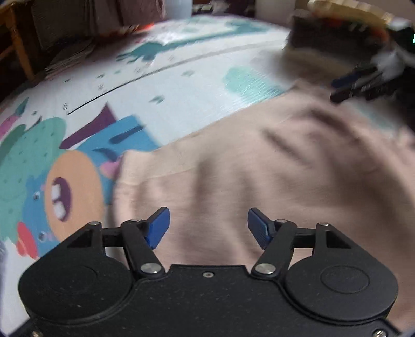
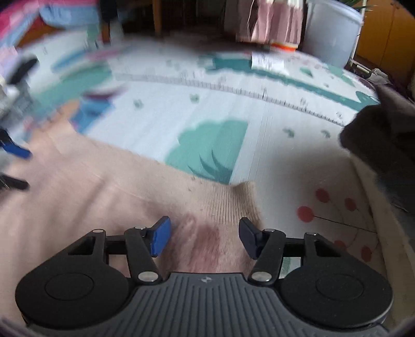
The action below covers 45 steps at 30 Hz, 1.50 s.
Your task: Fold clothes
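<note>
A pale pink knit sweater [image 1: 259, 168] lies spread on a cartoon-printed play mat [image 1: 181, 77]. My left gripper [image 1: 208, 228] hovers open over the sweater's left part, with only fabric below its blue pads. In the right wrist view the same pink sweater [image 2: 85, 191] fills the lower left, and its ribbed edge [image 2: 233, 202] lies just ahead of my right gripper [image 2: 205, 237], which is open with nothing held. The right gripper [image 1: 358, 85] also shows blurred at the far right of the left wrist view. The left gripper's blue fingertips [image 2: 15, 151] show at the left edge of the right wrist view.
A dark grey garment [image 2: 384, 140] sits at the right on a white cloth with red dots [image 2: 337, 207]. A white bucket [image 2: 334, 31] and pink fabric [image 2: 275, 23] stand beyond the mat. Stacked clothes [image 1: 337, 31] lie at the far right; a wooden chair [image 1: 15, 44] stands at the left.
</note>
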{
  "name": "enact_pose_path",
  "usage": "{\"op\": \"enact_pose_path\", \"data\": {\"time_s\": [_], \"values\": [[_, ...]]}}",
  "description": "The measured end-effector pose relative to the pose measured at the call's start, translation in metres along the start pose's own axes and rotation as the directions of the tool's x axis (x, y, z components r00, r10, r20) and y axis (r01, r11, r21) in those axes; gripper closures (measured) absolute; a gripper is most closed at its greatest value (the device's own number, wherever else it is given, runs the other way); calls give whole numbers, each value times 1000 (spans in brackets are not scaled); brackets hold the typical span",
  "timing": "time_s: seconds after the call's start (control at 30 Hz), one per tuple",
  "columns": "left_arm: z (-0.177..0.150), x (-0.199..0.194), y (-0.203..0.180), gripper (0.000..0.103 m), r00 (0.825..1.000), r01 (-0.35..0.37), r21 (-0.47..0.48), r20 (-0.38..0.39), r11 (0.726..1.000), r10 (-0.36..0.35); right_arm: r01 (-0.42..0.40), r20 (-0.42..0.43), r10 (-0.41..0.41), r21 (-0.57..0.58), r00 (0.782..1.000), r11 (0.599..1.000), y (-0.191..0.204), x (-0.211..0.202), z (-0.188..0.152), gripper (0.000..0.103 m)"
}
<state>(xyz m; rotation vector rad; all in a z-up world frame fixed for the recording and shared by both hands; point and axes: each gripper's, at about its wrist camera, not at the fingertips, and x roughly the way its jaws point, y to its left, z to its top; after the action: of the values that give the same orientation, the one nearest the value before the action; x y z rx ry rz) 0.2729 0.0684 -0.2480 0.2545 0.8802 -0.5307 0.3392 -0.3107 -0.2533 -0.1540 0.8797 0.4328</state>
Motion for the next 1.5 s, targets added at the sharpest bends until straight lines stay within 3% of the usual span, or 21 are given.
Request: {"op": "enact_pose_path", "data": {"time_s": [0.1, 0.2, 0.23, 0.3, 0.4, 0.43, 0.53, 0.6, 0.67, 0.73, 0.83, 0.97, 1.1, 1.3, 1.4, 1.5], "values": [[-18, -11, -22, 35, 998, 67, 45, -3, 997, -67, 2, -3, -2, 61, 1000, 998, -9, -49, -32, 44], [-40, 8, -47, 33, 990, 66, 158, -130, 985, -45, 9, -9, -7, 196, 1000, 981, -15, -93, -67, 43], [-44, 4, -50, 32, 993, 47, 171, -110, 984, -28, 14, -7, -12, 256, 1000, 967, -18, -109, -83, 42], [-29, 4, -53, 39, 989, 22, 119, -151, 993, -4, 27, -27, -19, 344, 999, 939, -18, -126, -120, 42], [-18, -5, -77, 40, 995, 61, 145, -91, 987, -48, 83, -98, -45, 433, 994, 898, -16, -144, -173, 41], [-16, -7, -86, 40, 995, 78, 161, -76, 984, -67, 104, -123, -52, 460, 991, 882, -15, -150, -191, 41], [-24, 17, -114, 38, 965, 107, 156, -255, 982, -64, 134, -178, -36, 574, 983, 808, -15, -167, -240, 40], [-14, 20, -123, 39, 961, 109, 114, -265, 988, -75, 128, -198, 2, 643, 980, 755, -14, -172, -266, 40], [4, 23, -128, 46, 958, 167, 54, -246, 984, -149, 94, -188, 60, 710, 980, 698, -14, -173, -282, 40], [23, 29, -137, 46, 954, 204, 21, -229, 979, -194, 44, -153, 112, 759, 982, 650, -13, -174, -291, 40], [53, 42, -152, 48, 955, 229, -16, -190, 973, -228, -21, -98, 157, 786, 983, 618, -11, -174, -291, 41], [94, 60, -172, 50, 954, 264, -79, -122, 961, -272, -98, -38, 232, 832, 972, 546, -11, -163, -290, 41], [136, 76, -188, 56, 953, 280, -134, -80, 951, -292, -143, -1, 256, 829, 967, 541, -5, -159, -286, 45], [178, 109, -211, 63, 954, 260, -236, -90, 936, -288, -170, 33, 259, 830, 965, 531, -3, -157, -291, 49], [177, 113, -217, 64, 958, 221, -235, -130, 947, -256, -190, 63, 261, 846, 963, 497, -6, -159, -298, 51], [181, 133, -226, 65, 963, 158, -244, -174, 957, -204, -208, 85, 256, 839, 963, 503, -4, -158, -300, 51]]}}
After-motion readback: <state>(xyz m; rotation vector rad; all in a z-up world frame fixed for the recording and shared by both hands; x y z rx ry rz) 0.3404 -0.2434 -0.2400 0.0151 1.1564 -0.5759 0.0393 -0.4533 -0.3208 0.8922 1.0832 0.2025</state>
